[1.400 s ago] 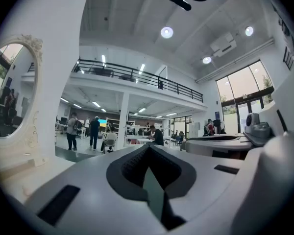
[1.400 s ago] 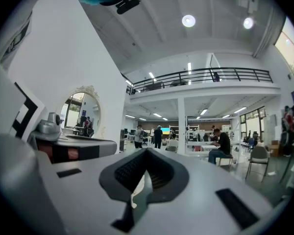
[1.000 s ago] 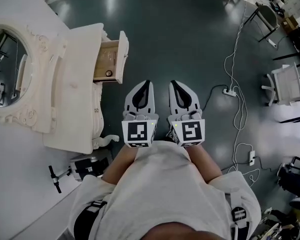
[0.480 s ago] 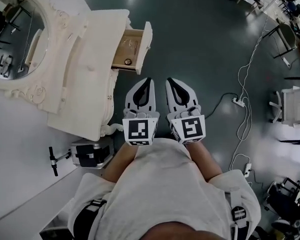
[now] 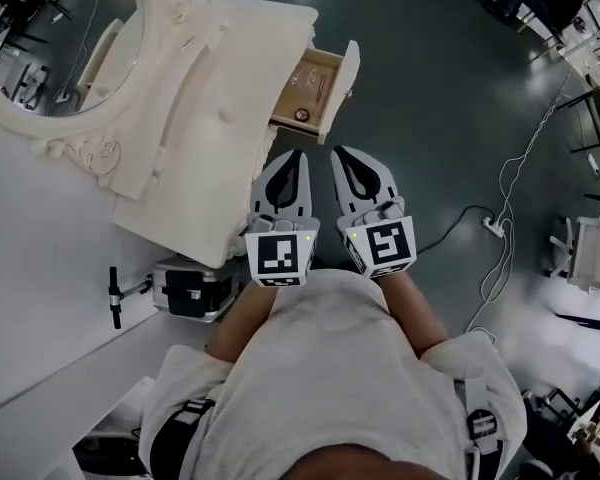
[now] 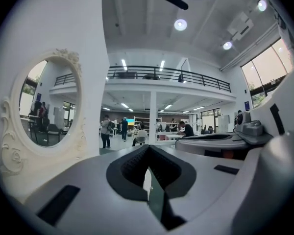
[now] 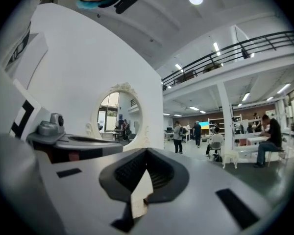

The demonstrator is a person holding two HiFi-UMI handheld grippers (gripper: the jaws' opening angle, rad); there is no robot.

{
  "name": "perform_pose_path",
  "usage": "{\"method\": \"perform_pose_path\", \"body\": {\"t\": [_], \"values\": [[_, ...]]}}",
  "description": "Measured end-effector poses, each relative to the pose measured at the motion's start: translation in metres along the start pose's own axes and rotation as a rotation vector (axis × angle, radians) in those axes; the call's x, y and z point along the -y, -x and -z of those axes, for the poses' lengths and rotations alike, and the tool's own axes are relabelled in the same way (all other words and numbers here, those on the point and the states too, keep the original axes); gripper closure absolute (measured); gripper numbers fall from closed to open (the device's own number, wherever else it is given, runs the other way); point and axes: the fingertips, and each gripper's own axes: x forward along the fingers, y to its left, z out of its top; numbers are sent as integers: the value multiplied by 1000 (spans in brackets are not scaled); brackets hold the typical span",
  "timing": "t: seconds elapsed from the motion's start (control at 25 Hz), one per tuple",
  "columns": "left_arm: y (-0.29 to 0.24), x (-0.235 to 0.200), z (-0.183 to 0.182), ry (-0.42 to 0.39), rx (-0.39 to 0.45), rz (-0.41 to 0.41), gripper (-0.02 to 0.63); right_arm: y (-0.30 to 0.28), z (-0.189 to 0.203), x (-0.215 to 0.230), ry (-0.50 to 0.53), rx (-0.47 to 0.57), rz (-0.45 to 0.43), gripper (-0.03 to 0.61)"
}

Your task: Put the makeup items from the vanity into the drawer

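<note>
Left tool [image 5: 296,156]: clenched, empty.
Right tool [image 5: 338,152]: clenched, empty.
Drawer [image 5: 347,70]: open, near both tools.
Our tip: we open one tool before we reach the vanity worktop [image 5: 235,88].

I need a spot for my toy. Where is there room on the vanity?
The vanity top looks bare from the mirror to the open drawer. Inside the drawer is busier: a round item and thin pieces lie there.
</note>
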Motion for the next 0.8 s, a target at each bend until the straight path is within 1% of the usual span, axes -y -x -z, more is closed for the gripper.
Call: {"method": "perform_pose_path", "body": {"t": [0.16, 0.28, 0.44, 0.64, 0.8], "values": [[6, -40, 9, 17, -28, -65, 609, -26, 1, -22, 7, -9, -52, 565], [6, -61, 16, 35, -45, -99, 609, -45, 6, -29, 5, -30, -84, 565], [-2, -90, 24, 45, -63, -174, 608, -76, 9, -34, 8, -39, -142, 565], [-34, -119, 40, 52, -97, -234, 607, -127, 25, -25, 4, -72, -227, 565], [-72, -147, 48, 50, -116, -309, 607, -176, 32, -12, 13, -84, -306, 565]]}}
